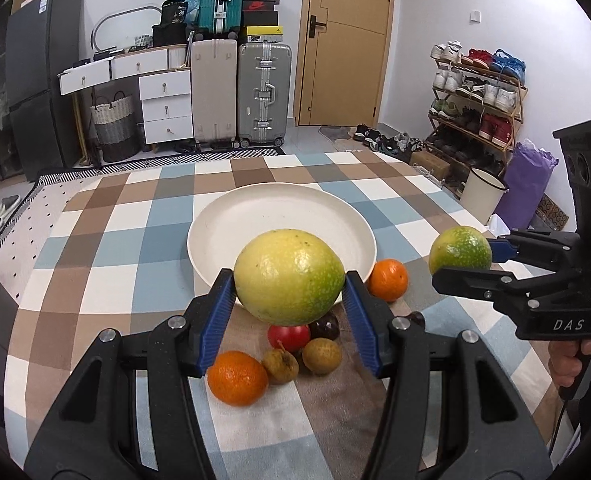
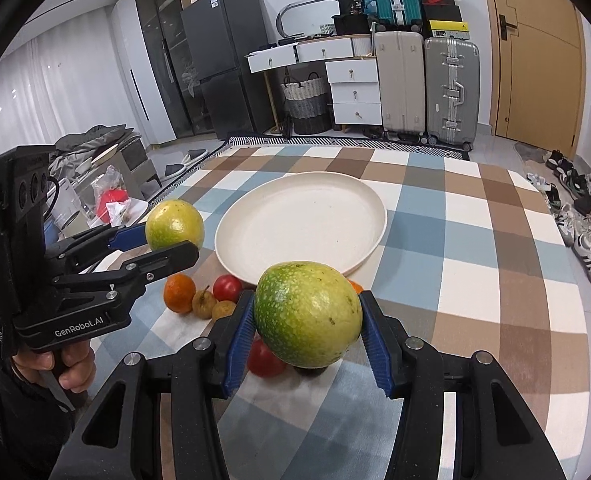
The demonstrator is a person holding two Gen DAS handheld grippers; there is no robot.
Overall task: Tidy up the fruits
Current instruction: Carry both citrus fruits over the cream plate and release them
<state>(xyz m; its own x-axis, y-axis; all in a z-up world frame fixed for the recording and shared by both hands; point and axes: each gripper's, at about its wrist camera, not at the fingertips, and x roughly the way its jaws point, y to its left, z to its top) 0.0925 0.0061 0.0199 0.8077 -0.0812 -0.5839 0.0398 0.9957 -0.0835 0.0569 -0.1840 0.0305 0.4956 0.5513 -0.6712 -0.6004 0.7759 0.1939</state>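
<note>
My left gripper (image 1: 288, 292) is shut on a yellow-green citrus (image 1: 288, 276) and holds it above the table, just before the rim of the empty cream plate (image 1: 255, 216). My right gripper (image 2: 307, 326) is shut on a greener citrus (image 2: 308, 314), also lifted, near the plate's (image 2: 295, 216) front rim. Each gripper shows in the other's view: the right one (image 1: 461, 258) with its fruit (image 1: 459, 250), the left one (image 2: 173, 236) with its fruit (image 2: 174, 224). Under them lie two oranges (image 1: 237, 378) (image 1: 388, 280), a red fruit (image 1: 288, 338), a dark fruit (image 1: 324, 327) and two small brown fruits (image 1: 322, 356).
The table has a checked cloth (image 1: 115, 240) in blue, brown and white. Beyond it are suitcases (image 1: 263, 92), white drawers (image 1: 163, 104), a shoe rack (image 1: 475, 96) and a door. A cluttered low surface (image 2: 107, 200) lies left of the table in the right wrist view.
</note>
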